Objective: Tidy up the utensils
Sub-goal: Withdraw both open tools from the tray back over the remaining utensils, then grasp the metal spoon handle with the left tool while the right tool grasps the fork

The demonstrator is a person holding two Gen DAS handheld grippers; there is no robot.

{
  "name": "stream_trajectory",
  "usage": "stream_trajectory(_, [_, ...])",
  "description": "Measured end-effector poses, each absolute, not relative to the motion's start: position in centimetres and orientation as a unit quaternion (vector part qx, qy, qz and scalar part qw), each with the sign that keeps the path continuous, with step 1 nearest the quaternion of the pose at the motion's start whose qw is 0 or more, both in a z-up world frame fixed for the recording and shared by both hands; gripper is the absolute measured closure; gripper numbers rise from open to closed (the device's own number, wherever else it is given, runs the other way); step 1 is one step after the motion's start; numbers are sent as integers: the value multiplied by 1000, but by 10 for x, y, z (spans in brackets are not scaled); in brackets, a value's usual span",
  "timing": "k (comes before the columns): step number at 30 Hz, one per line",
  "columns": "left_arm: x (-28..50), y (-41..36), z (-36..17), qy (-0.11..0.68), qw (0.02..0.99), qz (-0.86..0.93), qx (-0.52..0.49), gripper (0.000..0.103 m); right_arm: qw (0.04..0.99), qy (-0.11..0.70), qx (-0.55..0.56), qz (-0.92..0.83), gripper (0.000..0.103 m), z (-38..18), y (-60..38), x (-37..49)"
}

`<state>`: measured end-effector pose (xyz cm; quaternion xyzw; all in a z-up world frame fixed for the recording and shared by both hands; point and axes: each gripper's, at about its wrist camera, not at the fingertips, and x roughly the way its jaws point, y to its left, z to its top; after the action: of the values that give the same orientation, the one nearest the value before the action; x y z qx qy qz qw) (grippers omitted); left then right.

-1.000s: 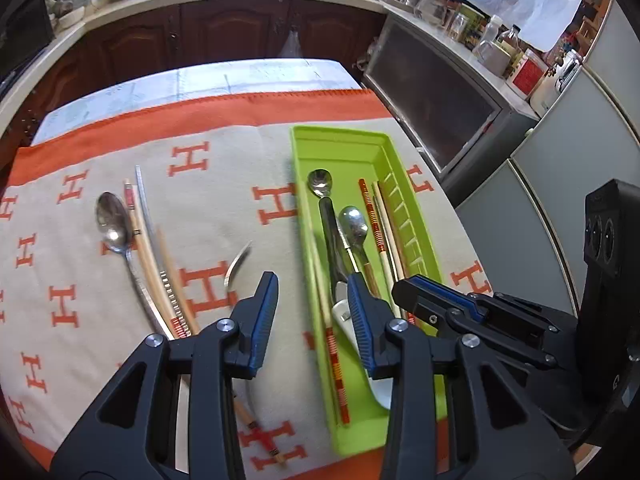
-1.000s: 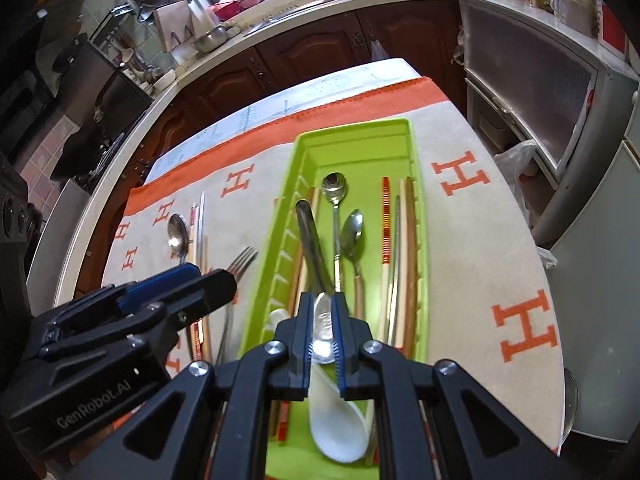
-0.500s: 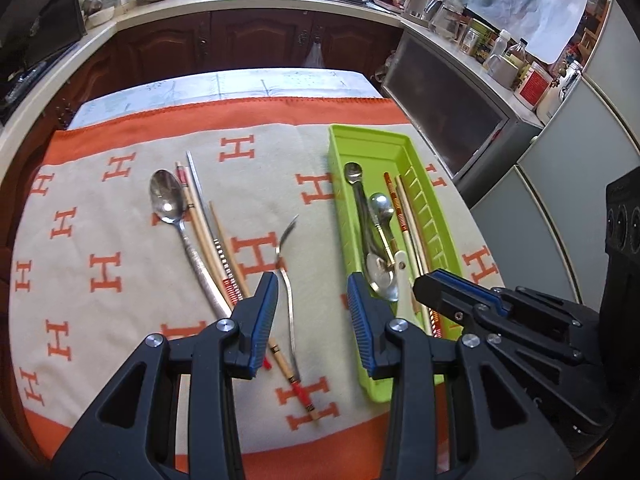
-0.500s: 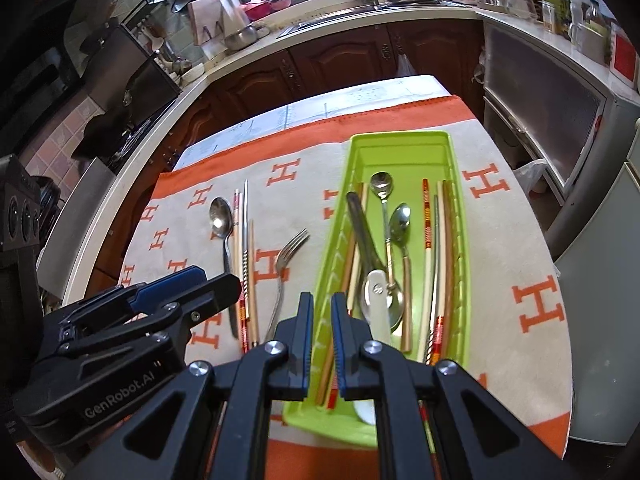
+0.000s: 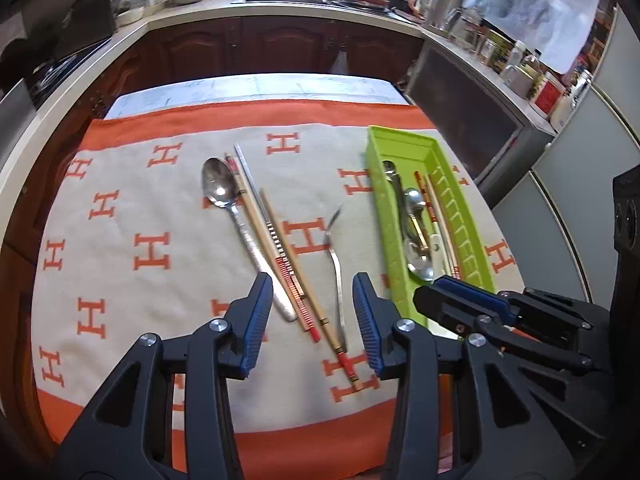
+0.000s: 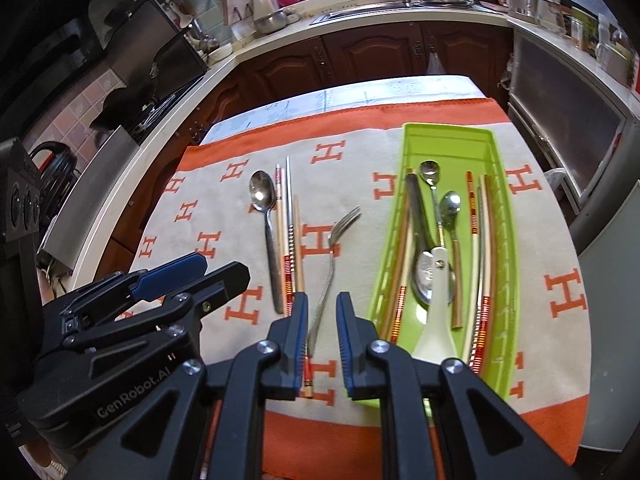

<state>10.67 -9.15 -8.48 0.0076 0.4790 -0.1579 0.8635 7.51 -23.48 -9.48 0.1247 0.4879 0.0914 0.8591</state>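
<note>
Your green tray [image 6: 448, 140] already holds most utensils; a spoon [image 6: 262, 192], chopsticks [image 6: 290, 232] and fork [image 6: 332, 248] remain on the table. Your right claw [image 6: 322, 336] is slightly parted, your left claw [image 5: 312, 320] spread, both empty.

A lime-green tray [image 6: 448, 140] sits right of the black, blue-padded right gripper [image 6: 322, 332], on a beige cloth [image 6: 224, 220] patterned with orange H's.
</note>
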Motion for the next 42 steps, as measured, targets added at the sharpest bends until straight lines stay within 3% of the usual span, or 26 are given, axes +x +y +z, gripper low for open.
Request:
stream_trajectory(25, [165,-6,-130,534,840,-87,-41,65,821,548,93,131,88,-124,-195,140])
stream_trajectory(34, [214,-21,-165,588,796,-125,-65,65,784,594,138,113,88,-148,-212,189])
stream_trajectory(42, [260,-44,-193,622,771,-115,-73,76,769,624,109,87,88,-165,-207,204])
